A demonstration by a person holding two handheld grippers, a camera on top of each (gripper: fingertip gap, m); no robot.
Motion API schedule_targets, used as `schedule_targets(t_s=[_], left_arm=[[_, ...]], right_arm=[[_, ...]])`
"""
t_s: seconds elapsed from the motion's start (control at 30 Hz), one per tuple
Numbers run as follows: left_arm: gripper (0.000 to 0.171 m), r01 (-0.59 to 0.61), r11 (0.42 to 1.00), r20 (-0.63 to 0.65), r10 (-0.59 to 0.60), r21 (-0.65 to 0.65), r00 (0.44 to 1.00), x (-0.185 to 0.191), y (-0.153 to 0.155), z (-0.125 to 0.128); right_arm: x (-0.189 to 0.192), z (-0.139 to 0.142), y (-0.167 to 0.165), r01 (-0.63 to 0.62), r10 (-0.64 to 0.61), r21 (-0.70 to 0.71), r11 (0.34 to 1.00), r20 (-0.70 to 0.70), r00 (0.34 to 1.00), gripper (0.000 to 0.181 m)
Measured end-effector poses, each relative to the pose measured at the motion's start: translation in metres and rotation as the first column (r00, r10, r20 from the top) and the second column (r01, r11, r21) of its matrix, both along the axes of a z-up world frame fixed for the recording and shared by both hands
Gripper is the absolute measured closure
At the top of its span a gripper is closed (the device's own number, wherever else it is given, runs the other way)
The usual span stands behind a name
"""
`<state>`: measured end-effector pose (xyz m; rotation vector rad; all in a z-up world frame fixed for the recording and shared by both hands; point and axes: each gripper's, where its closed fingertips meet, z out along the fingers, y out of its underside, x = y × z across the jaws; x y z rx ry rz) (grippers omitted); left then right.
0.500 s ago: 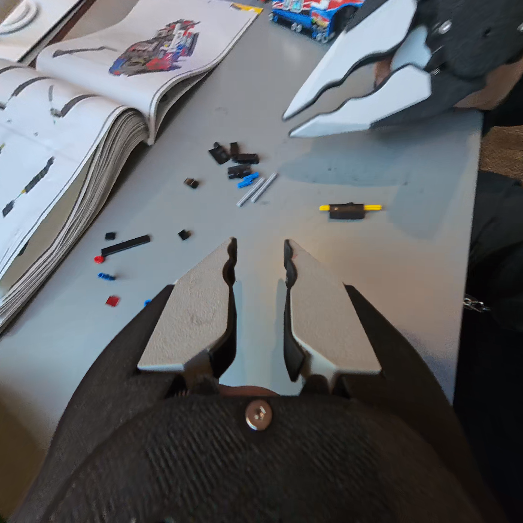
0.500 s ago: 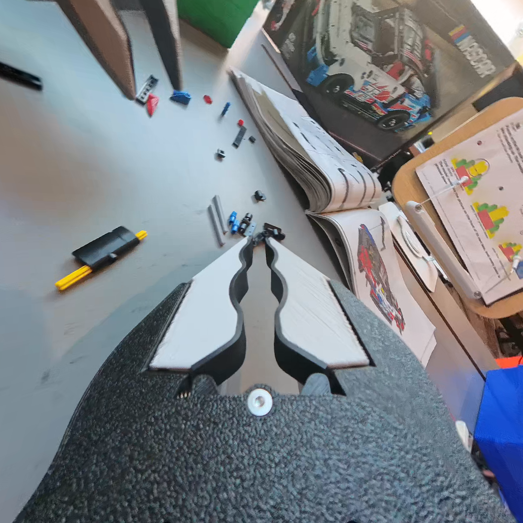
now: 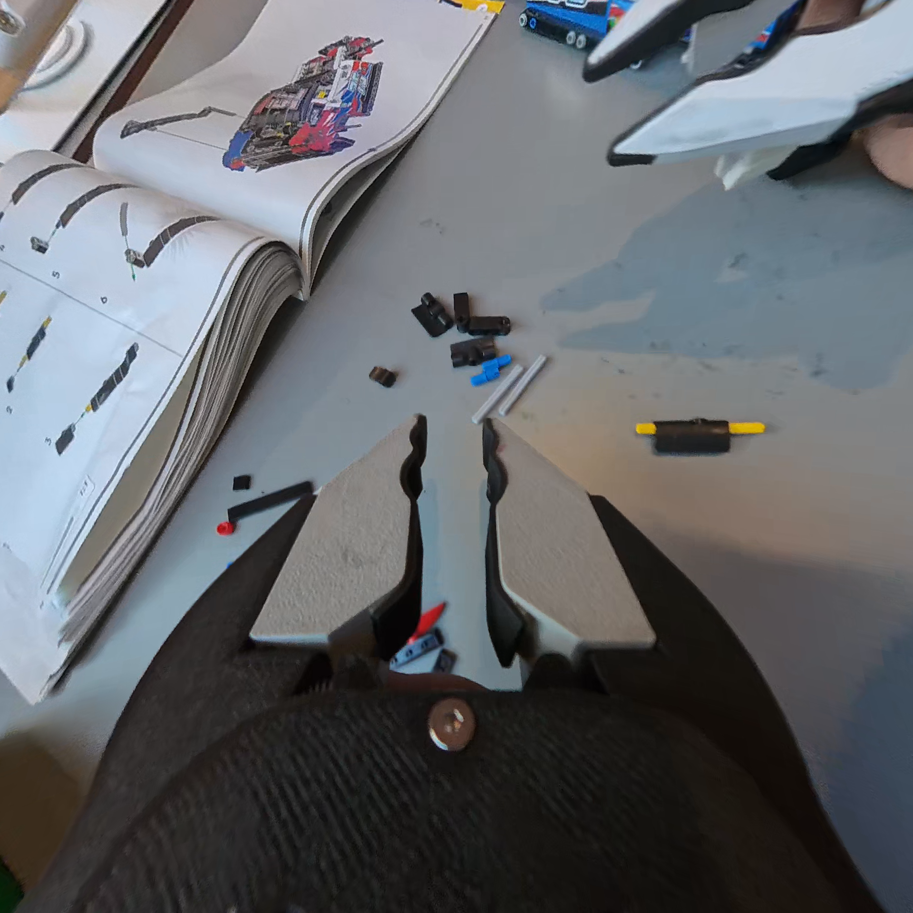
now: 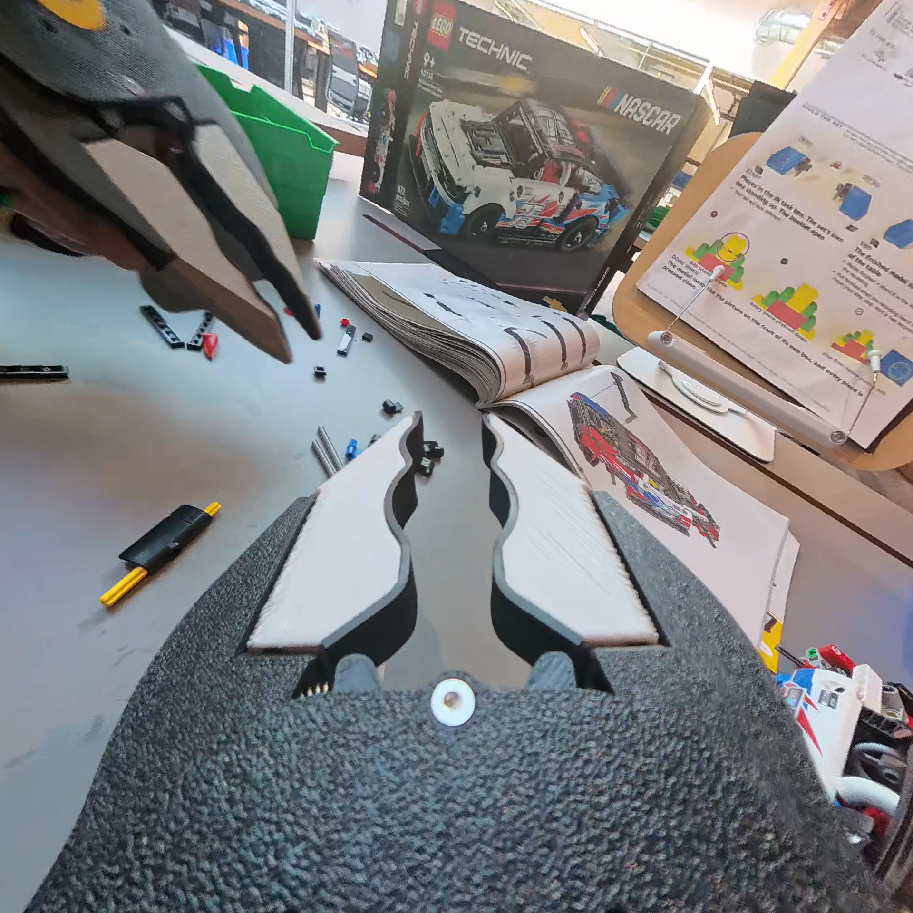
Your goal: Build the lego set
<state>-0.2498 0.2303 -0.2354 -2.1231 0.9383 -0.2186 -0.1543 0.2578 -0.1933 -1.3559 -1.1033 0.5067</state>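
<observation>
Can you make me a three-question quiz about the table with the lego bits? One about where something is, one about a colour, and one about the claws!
1. Where does the open instruction book lie in the left wrist view?
A. left of the loose pieces
B. right of them
C. under the claw

2. What colour are the pins sticking out of both ends of the black piece?
A. green
B. yellow
C. white

3. How is the left claw right now?
A. shut on a blue pin
B. shut on a grey rod
C. open and empty

Answers:
1. A, the book fills the left side while the small black pieces sit to its right on the grey table.
2. B, a yellow tip shows at each end.
3. C, bare table shows between its fingers; the right claw is open too.
</observation>
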Motion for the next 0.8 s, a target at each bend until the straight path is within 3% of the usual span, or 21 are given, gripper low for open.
schedule_targets(t_s=[0.17,0.5,0.7,0.8], left_arm=[[0.151,-0.058,0.998,-0.079,0.056,-0.021,0.995,-0.007,0.032,-0.003],[0.162,-0.272,0.962,0.022,0.272,-0.026,0.962,-0.051,0.018,0.01],[0.155,-0.251,0.965,-0.018,0.251,-0.072,0.968,-0.054,0.012,-0.004],[0.15,-0.147,0.987,-0.052,0.144,-0.064,0.988,-0.037,0.021,-0.005]], right_arm=[[0.005,0.015,-0.008,-0.019,0.02,0.019,1.0,-0.074,0.997,0.181],[0.014,0.019,0.007,0.049,-0.053,-0.031,0.998,-0.132,0.99,0.181],[0.012,0.015,0.009,0.065,-0.067,-0.02,0.998,-0.107,0.992,0.181],[0.011,0.014,0.008,0.063,-0.065,-0.018,0.998,-0.097,0.993,0.181]])
